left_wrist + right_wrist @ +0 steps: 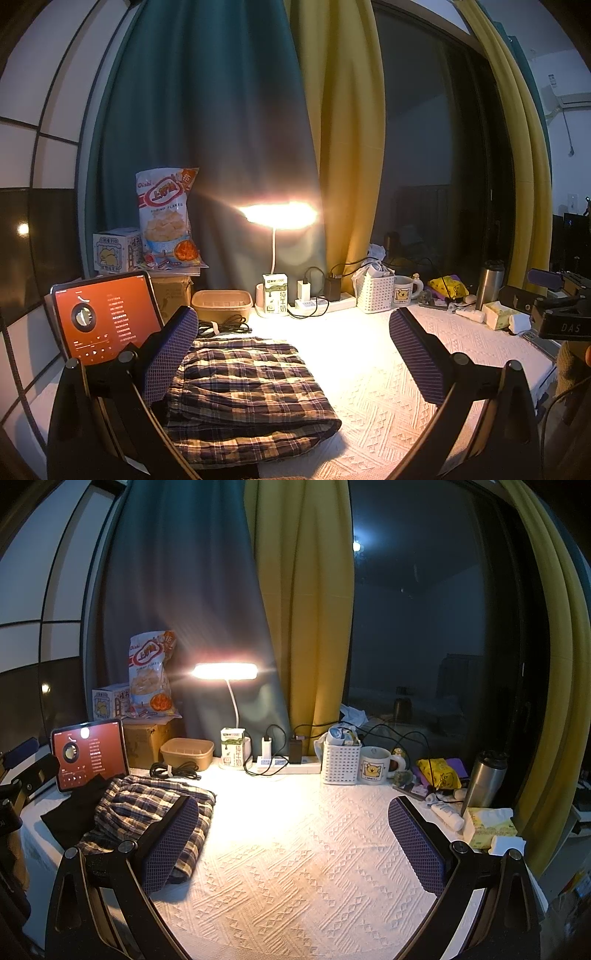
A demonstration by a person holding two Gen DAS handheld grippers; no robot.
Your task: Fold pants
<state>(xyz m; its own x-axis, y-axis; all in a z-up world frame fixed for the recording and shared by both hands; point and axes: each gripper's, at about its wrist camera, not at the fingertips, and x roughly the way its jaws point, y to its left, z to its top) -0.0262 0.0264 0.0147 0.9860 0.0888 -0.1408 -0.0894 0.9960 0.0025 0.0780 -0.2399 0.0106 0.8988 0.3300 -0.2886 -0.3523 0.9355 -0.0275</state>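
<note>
folded pants (243, 391) lie below the gaping left tool (295, 354).

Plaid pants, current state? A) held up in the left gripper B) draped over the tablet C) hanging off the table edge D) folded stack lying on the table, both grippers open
D: the plaid pants lie folded on the white tablecloth; left gripper and right gripper are open and empty.

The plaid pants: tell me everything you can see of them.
The plaid pants are thin woven cloth checked in navy, cream and tan. They lie folded into a flat, layered bundle with wrinkled layers and a rounded fold at the near right edge. They rest on the white textured tablecloth, left of centre, in front of the tablet, partly over a black cloth. Neither the left gripper nor the right gripper holds them; both are open.
</note>
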